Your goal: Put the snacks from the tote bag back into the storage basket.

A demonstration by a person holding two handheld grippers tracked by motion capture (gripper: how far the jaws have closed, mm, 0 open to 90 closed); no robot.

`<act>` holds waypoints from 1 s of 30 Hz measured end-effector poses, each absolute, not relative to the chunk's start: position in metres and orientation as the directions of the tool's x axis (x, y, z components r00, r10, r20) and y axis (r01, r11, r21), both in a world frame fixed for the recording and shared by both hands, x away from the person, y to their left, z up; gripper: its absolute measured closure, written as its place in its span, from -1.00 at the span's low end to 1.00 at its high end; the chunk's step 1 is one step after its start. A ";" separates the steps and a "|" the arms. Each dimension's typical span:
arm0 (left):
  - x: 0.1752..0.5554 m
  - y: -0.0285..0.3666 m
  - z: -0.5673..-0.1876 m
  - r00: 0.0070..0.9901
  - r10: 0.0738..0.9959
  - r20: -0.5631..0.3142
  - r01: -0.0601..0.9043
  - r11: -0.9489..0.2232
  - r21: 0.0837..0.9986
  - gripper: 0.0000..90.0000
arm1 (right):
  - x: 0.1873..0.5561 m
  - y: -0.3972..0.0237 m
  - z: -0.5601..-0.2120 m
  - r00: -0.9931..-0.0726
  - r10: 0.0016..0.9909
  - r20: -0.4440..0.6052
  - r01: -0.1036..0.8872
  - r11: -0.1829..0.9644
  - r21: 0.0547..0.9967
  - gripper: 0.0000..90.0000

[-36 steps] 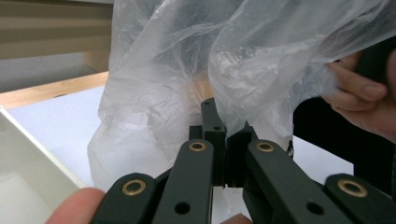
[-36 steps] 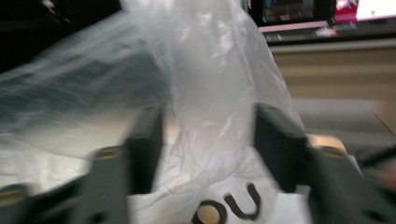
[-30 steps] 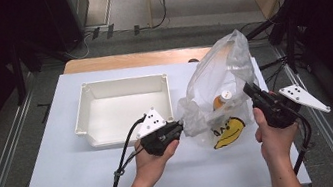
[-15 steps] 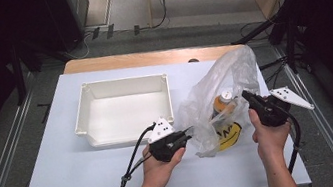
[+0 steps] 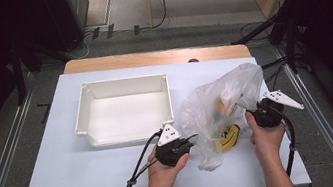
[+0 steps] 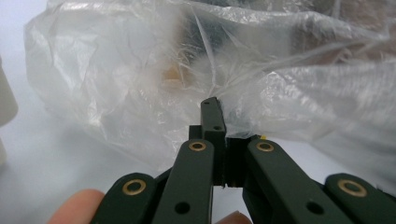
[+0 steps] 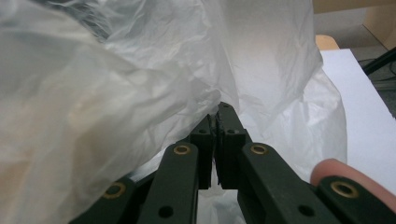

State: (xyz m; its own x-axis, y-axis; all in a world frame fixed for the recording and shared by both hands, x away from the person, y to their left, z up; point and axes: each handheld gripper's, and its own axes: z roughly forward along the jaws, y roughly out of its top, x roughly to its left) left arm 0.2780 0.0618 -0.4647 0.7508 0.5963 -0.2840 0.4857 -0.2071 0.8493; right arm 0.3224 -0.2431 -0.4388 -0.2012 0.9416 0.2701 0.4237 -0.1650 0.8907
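Both tongs, left (image 5: 190, 143) and right (image 5: 253, 110), pinch the plastic bag (image 5: 220, 108) stretched between them

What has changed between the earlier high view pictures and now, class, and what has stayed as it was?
Both grippers, the left gripper and the right gripper, have come down toward the table, each shut on the bag. The bag has sunk with them and now slumps lower, its bottom resting on the table. The bin has not moved, and neither gripper has let go.
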 end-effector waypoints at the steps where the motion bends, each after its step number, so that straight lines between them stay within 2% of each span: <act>1: 0.278 0.062 -0.466 0.747 0.600 -0.287 0.491 -0.207 0.846 1.00 | 0.323 -0.244 -0.440 -0.199 0.942 0.269 0.424 -0.165 0.890 0.97; 5: 0.276 0.064 -0.465 0.744 0.605 -0.283 0.487 -0.200 0.850 0.96 | 0.323 -0.246 -0.447 -0.188 0.946 0.264 0.433 -0.161 0.887 0.98; 12: 0.264 0.080 -0.447 0.760 0.592 -0.269 0.431 -0.149 0.890 0.04 | 0.318 -0.245 -0.443 -0.207 0.944 0.256 0.392 -0.160 0.906 0.98; 15: 0.260 0.092 -0.434 0.765 0.592 -0.254 0.395 -0.120 0.911 -0.21 | 0.315 -0.245 -0.441 -0.207 0.945 0.254 0.376 -0.162 0.912 0.98; 19: 0.261 0.106 -0.417 0.745 0.614 -0.259 0.372 -0.060 0.926 -0.31 | 0.313 -0.246 -0.437 -0.207 0.943 0.261 0.351 -0.177 0.920 0.98; 30: 0.276 0.124 -0.378 0.716 0.655 -0.243 0.314 0.010 0.950 -0.37 | 0.308 -0.238 -0.431 -0.228 0.944 0.239 0.320 -0.159 0.934 0.98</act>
